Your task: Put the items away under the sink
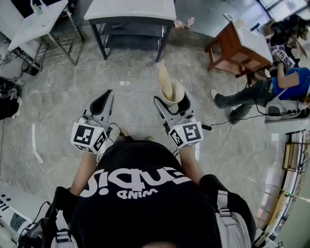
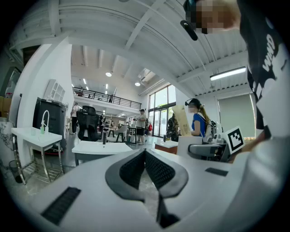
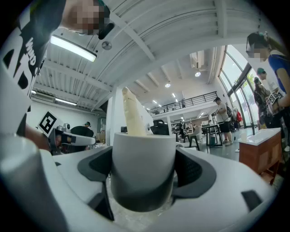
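Stock in hand: one white cup point(image 3: 142, 174), clamped by its round wall between the jaws of the right gripper point(image 1: 173, 99), with one cream tapered piece point(image 1: 165, 77) standing loose inside it and rising well above the rim. Also one left gripper point(image 2: 145, 156), clenched on nothing, held beside the right one. Hazards, as judged: the right jaws stand very wide on a smooth curved wall, so a slack squeeze or a jolt could let the cup slide down and out. The tall piece is not gripped at all, so tilting the right gripper off level could tip it over the rim onto the floor point(image 1: 131, 101). One cable point(image 1: 220, 127) lies on the floor just right of that gripper and could catch a foot. Furniture ahead of the grippers, three tabletops — one pale on a dark frame point(image 1: 131, 8), one on a wooden base point(image 1: 253, 41), one white on a metal frame point(image 1: 38, 22). No under-sink cupboard can be made out, so the cup looks well apart from its place.
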`<state>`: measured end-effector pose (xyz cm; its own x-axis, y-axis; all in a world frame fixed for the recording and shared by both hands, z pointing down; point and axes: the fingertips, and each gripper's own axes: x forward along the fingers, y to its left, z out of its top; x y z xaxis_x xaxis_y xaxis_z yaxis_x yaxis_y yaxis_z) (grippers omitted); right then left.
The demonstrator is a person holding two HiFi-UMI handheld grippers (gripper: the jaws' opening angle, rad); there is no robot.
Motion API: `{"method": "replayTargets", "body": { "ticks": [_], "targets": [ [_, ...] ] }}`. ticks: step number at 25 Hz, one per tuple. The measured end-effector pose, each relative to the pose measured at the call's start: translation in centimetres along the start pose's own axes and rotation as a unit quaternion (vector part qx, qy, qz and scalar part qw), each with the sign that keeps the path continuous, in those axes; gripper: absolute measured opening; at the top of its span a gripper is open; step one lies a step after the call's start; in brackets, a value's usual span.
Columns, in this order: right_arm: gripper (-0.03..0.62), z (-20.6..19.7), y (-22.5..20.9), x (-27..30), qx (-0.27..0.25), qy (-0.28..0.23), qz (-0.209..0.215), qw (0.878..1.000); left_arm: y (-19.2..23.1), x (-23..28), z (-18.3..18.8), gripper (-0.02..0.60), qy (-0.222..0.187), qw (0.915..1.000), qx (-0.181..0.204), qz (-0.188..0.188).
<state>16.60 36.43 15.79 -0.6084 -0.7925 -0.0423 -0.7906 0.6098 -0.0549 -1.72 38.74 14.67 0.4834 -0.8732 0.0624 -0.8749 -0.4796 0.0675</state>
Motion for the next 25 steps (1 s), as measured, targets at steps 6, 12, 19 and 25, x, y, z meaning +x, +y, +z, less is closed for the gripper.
{"method": "replayTargets", "body": {
  "ticks": [6,12,19,25],
  "targets": [
    [0.43,-0.3,0.0,0.1,0.01,-0.008,0.003,1.0,0.2,0.4,-0.4,0.018,-0.001,1.0,-0.004,-0.003],
    [0.43,-0.3,0.8,0.8,0.016,-0.009,0.01,1.0,0.9,0.3,-0.7,0.018,0.001,1.0,0.0,-0.005],
    [0.43,-1.0,2.7,3.6,0.011,-0.003,-0.001,1.0,4.2,-0.1,-0.9,0.018,0.006,0.9998,0.003,-0.018],
    [0.431,-1.6,4.4,5.6,0.006,-0.008,-0.017,1.0,6.6,-0.2,-2.1,0.018,0.014,0.9987,0.014,-0.047]
  ]
}}
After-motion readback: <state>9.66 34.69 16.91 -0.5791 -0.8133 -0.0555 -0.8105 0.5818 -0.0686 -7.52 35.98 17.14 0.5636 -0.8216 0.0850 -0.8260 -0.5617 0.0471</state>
